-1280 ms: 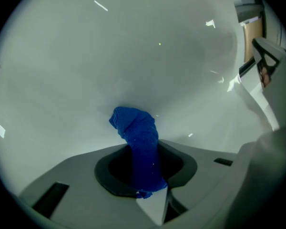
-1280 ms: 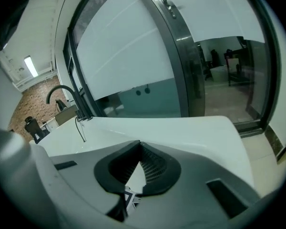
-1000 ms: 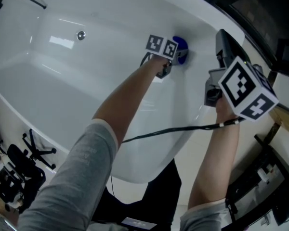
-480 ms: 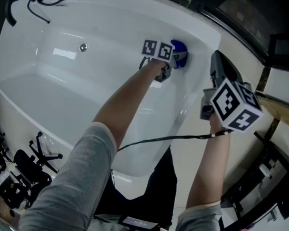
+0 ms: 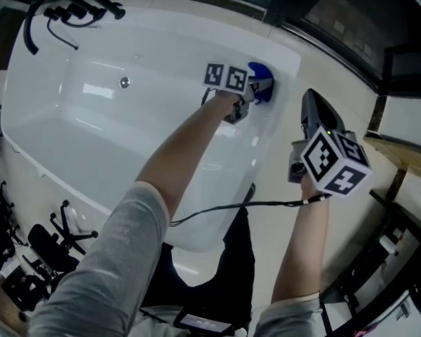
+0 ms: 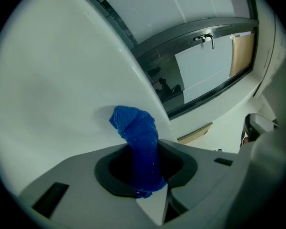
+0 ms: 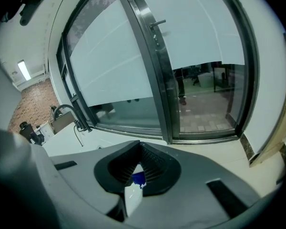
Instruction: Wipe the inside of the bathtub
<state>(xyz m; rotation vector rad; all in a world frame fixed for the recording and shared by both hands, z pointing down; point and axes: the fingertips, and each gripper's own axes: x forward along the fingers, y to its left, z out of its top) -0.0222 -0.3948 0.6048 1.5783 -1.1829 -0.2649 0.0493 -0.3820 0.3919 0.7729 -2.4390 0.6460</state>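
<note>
Blue cloth (image 6: pixel 136 128) is being clamped in the left gripper's (image 5: pixel 249 102) jaws and pressed against the bathtub's (image 5: pixel 91 121) far right inner wall; the right gripper (image 5: pixel 310 109) is hovering outside, jaws closed, empty. Firm overlapping strokes should be serving best

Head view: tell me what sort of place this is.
Probably a bathroom, perhaps a mock-up: a white bathtub with a round metal fitting on its wall, a tap by large glass doors.
</note>
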